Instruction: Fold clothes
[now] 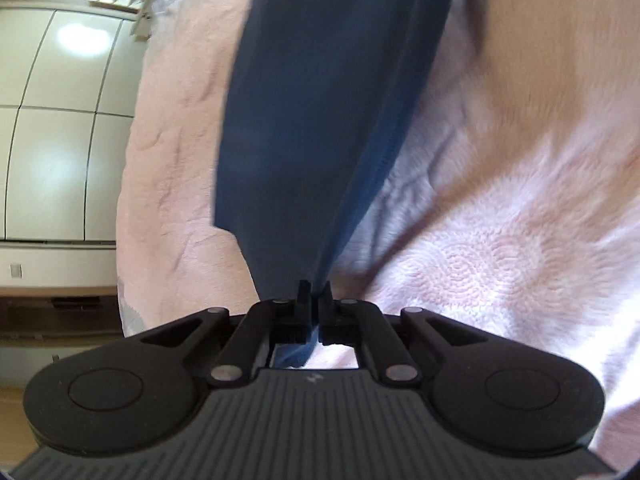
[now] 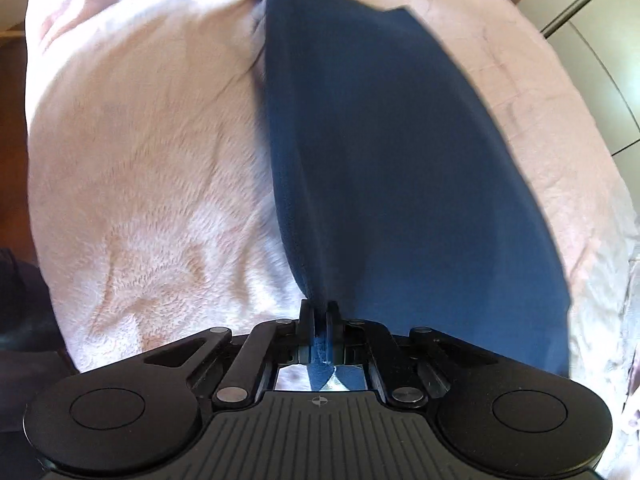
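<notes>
Left wrist view: your left gripper [image 1: 315, 300] has its two black fingers drawn nearly together, with a bunched edge of the dark blue knit garment [image 1: 320, 100] pinched between them. From the pinch the cloth runs away from the camera as a long, taut panel over the pale pink quilted bed cover [image 1: 500, 240]. One loose corner hangs free on the left side of the panel. Cream floor tiles [image 1: 60, 120] show beyond the bed's edge.

Right wrist view: your right gripper [image 2: 319, 312] is likewise closed down on the same dark blue garment [image 2: 380, 160], a fold of fabric squeezed between the fingers and poking out behind them. The panel stretches away to the far top of the frame, where something dark meets its far end; too small to tell, though it may be your other gripper. A fluffy pink-white blanket [image 2: 140, 180] lies to the left below the cloth.

Progress, as a judgement:
- The garment is in hand at both ends and stretched between your grippers, lifted above the bed, not lying flat.
- It looks narrow and possibly doubled lengthwise, so one fold may be in. I cannot confirm layers.
- No neat folded stack shows anywhere.
- Left to do: bring the ends together or lay it down, crease, square it up, release.
</notes>
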### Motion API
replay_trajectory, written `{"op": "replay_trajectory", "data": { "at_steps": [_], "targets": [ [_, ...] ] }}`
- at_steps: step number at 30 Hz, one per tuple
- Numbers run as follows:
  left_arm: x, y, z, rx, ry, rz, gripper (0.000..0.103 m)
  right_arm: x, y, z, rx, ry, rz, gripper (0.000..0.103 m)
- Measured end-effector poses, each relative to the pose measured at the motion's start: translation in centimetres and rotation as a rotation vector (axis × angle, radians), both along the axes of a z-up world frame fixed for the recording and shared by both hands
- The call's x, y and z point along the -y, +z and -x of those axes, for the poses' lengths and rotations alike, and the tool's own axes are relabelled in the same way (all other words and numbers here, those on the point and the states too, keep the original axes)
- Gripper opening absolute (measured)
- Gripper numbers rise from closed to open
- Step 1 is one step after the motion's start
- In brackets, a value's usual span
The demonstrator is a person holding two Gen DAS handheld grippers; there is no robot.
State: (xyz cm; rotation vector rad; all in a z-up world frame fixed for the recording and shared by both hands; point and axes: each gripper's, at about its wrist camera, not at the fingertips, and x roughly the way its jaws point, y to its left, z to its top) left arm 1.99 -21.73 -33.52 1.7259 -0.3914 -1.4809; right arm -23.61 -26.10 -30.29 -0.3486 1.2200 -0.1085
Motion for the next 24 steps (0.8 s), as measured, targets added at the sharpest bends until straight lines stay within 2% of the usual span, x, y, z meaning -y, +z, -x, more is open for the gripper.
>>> {"op": "replay_trajectory", "data": {
  "at_steps": [3,6,9,12,17,18,19,21,23,24],
  "targets": [
    [-3.3,3.6,1.2,-0.032,-0.023,-0.029,0.002,0.6,4.0,1.6,0.037,0.005,0.005,0.003],
    [-7.2,7.0,2.8,-0.063,-0.056,-0.074,0.001,-0.1,7.2,4.3,0.021,0.032,-0.022,0.003],
    [-12.0,8.4,4.7,-0.095,-0.049,-0.189,0.001,-1.1,8.6,7.8,-0.04,0.079,-0.097,0.003],
    [-16.4,7.7,6.6,-0.122,-0.028,-0.302,0.001,-3.5,7.5,11.0,-0.106,0.116,-0.181,0.002],
    [-17.8,5.1,8.6,-0.132,0.06,-0.348,0.001,-4.5,7.3,11.2,-0.158,0.104,-0.224,0.004],
    [-17.3,5.3,8.4,-0.142,0.068,-0.361,0.002,-4.6,7.3,11.1,-0.167,0.1,-0.231,0.004],
    [-16.9,5.5,8.1,-0.152,0.076,-0.374,0.004,-4.6,7.4,11.0,-0.176,0.096,-0.237,0.007],
    [-15.5,6.5,6.3,-0.207,0.073,-0.408,0.009,-4.8,7.5,10.7,-0.193,0.088,-0.25,0.022],
    [-15.7,8.2,4.5,-0.278,0.083,-0.447,0.011,-5.0,7.6,10.5,-0.211,0.08,-0.263,0.047],
    [-16.2,9.2,3.6,-0.317,0.089,-0.466,0.012,-5.0,7.7,10.4,-0.219,0.076,-0.269,0.048]
  ]
}}
